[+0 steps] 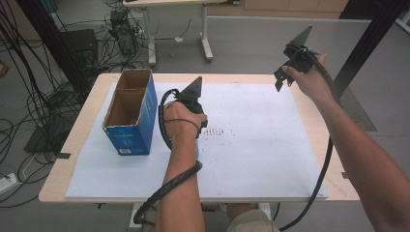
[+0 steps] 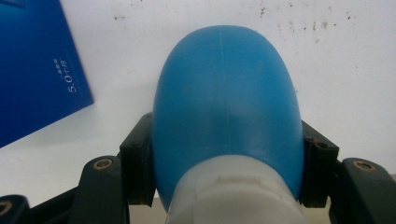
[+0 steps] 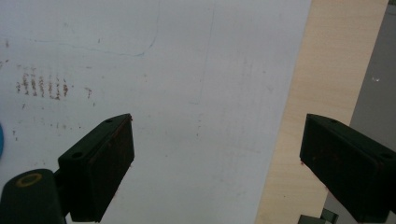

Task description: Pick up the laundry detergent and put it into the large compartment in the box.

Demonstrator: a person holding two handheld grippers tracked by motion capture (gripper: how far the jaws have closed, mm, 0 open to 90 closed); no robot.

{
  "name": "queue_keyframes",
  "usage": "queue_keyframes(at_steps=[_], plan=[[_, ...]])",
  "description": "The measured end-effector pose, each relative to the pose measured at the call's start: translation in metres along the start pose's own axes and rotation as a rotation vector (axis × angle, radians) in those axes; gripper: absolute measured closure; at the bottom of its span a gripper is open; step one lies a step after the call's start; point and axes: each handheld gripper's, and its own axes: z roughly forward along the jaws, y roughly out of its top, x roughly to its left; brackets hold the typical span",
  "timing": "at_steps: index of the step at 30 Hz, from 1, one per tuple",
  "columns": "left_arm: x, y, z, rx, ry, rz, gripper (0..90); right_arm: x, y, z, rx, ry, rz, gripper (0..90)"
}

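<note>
A smooth blue bulb-shaped object (image 2: pixel 226 93) with a white collar sits between the pads of my left gripper (image 2: pixel 226 158), which is shut on its sides. From above, my left gripper (image 1: pixel 199 131) points down over the middle-left of the white sheet (image 1: pixel 261 145), and the hand hides most of the bulb. My right gripper (image 1: pixel 282 79) is held up over the table's far right corner. Its jaws (image 3: pixel 215 163) stand wide open with nothing between them, above the sheet's right edge.
An open-topped blue carton (image 1: pixel 129 116) stands on the sheet just left of my left hand, and its blue side (image 2: pixel 37 70) lies close by. The wooden table edge (image 3: pixel 303 116) borders the sheet. Cables, a desk and a black frame post stand beyond the table.
</note>
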Motion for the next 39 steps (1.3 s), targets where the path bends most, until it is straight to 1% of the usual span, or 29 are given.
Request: queue_keyframes(at_steps=[10, 11, 13, 20, 23, 25, 26, 30, 33, 38, 39], plan=[[0.001, 0.001, 0.000, 0.004, -0.003, 0.002, 37.8, -0.002, -0.001, 0.000, 0.001, 0.000, 0.003, 10.1], [0.001, 0.000, 0.000, -0.001, -0.005, -0.004, 37.8, -0.002, -0.001, 0.000, 0.002, 0.001, 0.004, 10.1], [0.002, 0.002, 0.000, 0.006, -0.005, 0.005, 37.7, -0.003, -0.001, 0.000, 0.002, 0.002, 0.002, 10.2], [0.004, 0.003, -0.001, 0.011, -0.008, 0.000, 37.8, -0.003, 0.000, 0.001, 0.003, 0.002, 0.000, 10.2], [0.005, 0.000, -0.003, -0.004, -0.009, -0.002, 37.8, -0.004, 0.000, 0.002, 0.002, 0.003, 0.003, 10.2], [0.005, 0.001, -0.005, 0.001, -0.010, -0.003, 37.8, -0.004, 0.000, 0.002, 0.003, 0.004, 0.003, 10.2], [0.005, 0.000, -0.007, -0.006, -0.013, -0.002, 37.8, -0.004, 0.000, 0.002, 0.003, 0.004, 0.004, 10.2], [0.008, -0.002, -0.017, -0.009, -0.024, 0.002, 37.8, -0.006, -0.002, 0.001, 0.000, 0.008, 0.006, 10.2], [0.008, -0.003, -0.029, -0.013, -0.023, 0.011, 37.8, -0.008, -0.003, 0.000, 0.000, 0.011, 0.004, 10.2], [0.009, -0.008, -0.052, -0.016, -0.008, 0.026, 37.8, -0.007, -0.004, -0.001, -0.002, 0.019, -0.004, 10.2], [0.009, -0.008, -0.052, -0.016, -0.008, 0.026, 37.8, -0.007, -0.005, -0.002, -0.003, 0.023, -0.007, 10.1]])
